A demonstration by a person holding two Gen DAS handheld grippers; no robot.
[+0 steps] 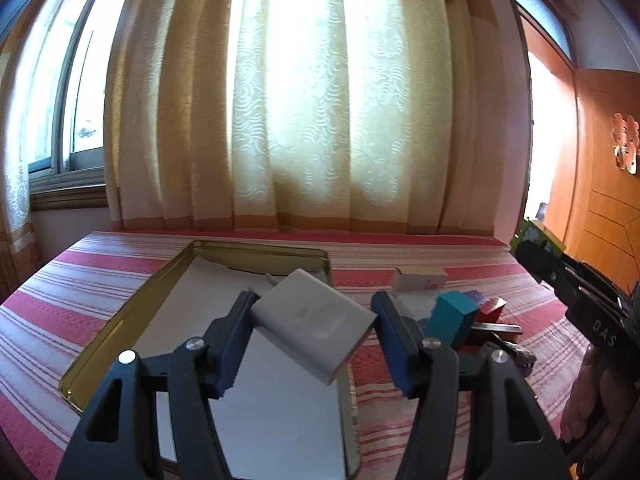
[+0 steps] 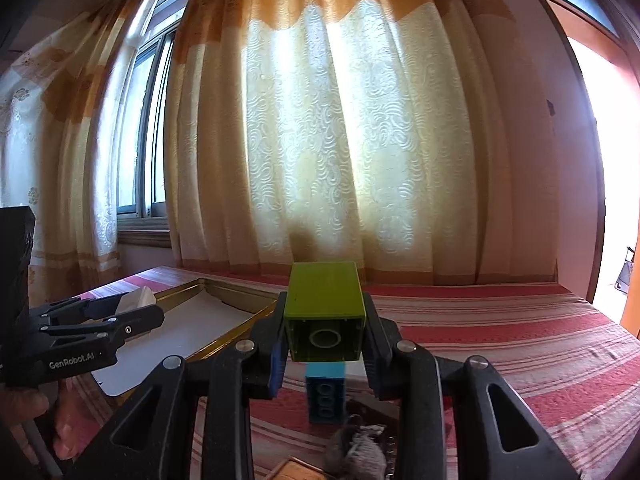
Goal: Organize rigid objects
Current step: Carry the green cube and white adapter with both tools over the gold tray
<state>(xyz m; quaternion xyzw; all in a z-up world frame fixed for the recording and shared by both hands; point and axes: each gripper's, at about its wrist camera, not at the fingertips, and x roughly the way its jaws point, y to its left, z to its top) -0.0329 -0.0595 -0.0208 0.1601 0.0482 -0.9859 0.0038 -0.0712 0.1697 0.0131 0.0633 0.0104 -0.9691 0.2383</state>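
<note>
Placement is the step in hand, judging from two loaded grippers held over a striped cloth [image 1: 100, 280] with a gold tin [image 1: 120, 312] lined in white. The left gripper [image 1: 314, 316] clamps a white charger [image 1: 316, 320] between its blue pads [image 1: 394, 340], the charger sitting skewed, one corner low toward the camera and its prongs pointing away; below and ahead of the jaws lies the tin's bare floor. The right gripper [image 2: 325, 320] pinches a green brick [image 2: 325, 312] by its two side walls, hollow underside facing the camera, with a blue brick [image 2: 326, 394] on the cloth just beneath the jaws and the tin off to the jaws' left. To the right of the left jaws a small heap waits on the cloth: a teal block [image 1: 454, 314], a red piece [image 1: 491, 307], a white box [image 1: 420, 278]. To do this well, I would lower the charger until its low corner is near the lining, level it, and only then ease the pads apart, since a skewed grip can let it slide or tip on release. It should go toward a far corner of the tin, leaving room for the bricks. The green brick should follow only once the left gripper is clear, as both tools crowd the same rim.
</note>
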